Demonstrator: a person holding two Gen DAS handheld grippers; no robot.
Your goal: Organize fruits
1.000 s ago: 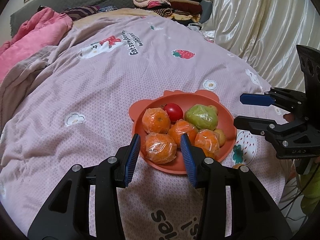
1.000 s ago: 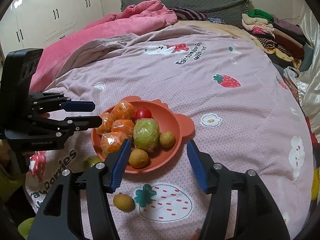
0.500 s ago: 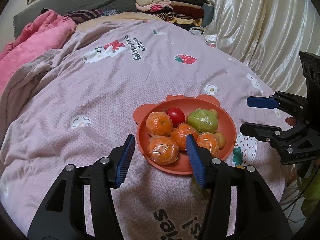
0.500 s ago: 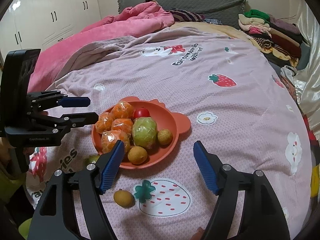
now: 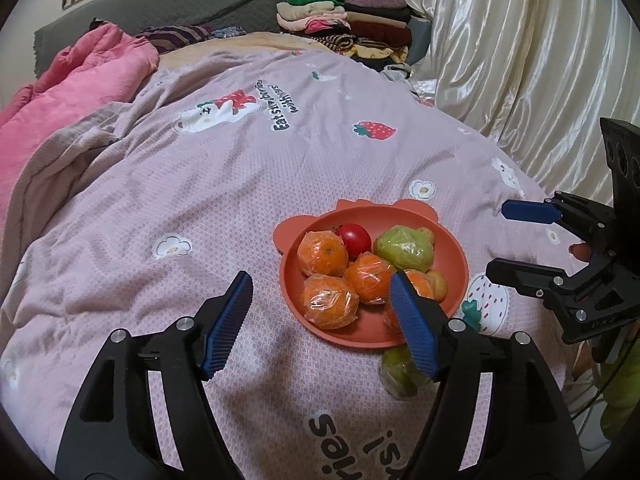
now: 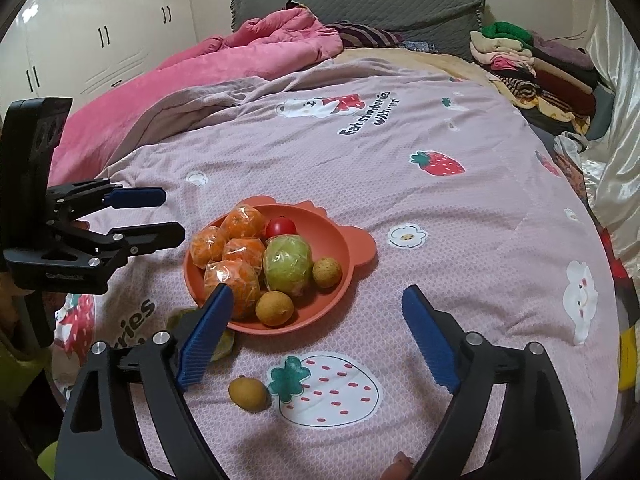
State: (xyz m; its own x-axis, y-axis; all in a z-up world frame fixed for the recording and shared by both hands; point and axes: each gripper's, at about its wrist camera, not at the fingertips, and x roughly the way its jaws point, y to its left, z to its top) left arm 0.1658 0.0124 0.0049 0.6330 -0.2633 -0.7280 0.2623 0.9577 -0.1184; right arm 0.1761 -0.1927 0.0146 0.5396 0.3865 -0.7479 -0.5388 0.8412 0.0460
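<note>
Most of the fruit already sits in the orange plate (image 6: pixel 362 248) on the bed (image 6: pixel 460 240): four wrapped oranges (image 6: pixel 232 284), a red tomato (image 6: pixel 281 227), a wrapped green fruit (image 6: pixel 288 268) and two small brown fruits (image 6: pixel 274 308). Two pieces lie outside it, so the step in hand looks like gathering the strays. A small brown fruit (image 6: pixel 248 393) rests on the quilt just below the plate, beside the strawberry print, and a wrapped greenish fruit (image 5: pixel 400 368) lies against the plate's near rim. The right gripper (image 6: pixel 316 336) is spread wide and holds nothing; the left gripper (image 5: pixel 322 320) is likewise spread and empty. For the brown stray, the right gripper would do best to tilt down, straddle it across its width and close gently, since a round fruit on soft bedding can roll or sink away. The greenish one is half hidden behind a finger in both views, so its exact shape is hard to judge; its plastic wrap may slip. The plate's rim and the crowded oranges leave little landing room, so the open right side of the plate suits placement. Folded clothes (image 6: pixel 532 60) and a pink blanket (image 6: pixel 240 52) lie well apart.
</note>
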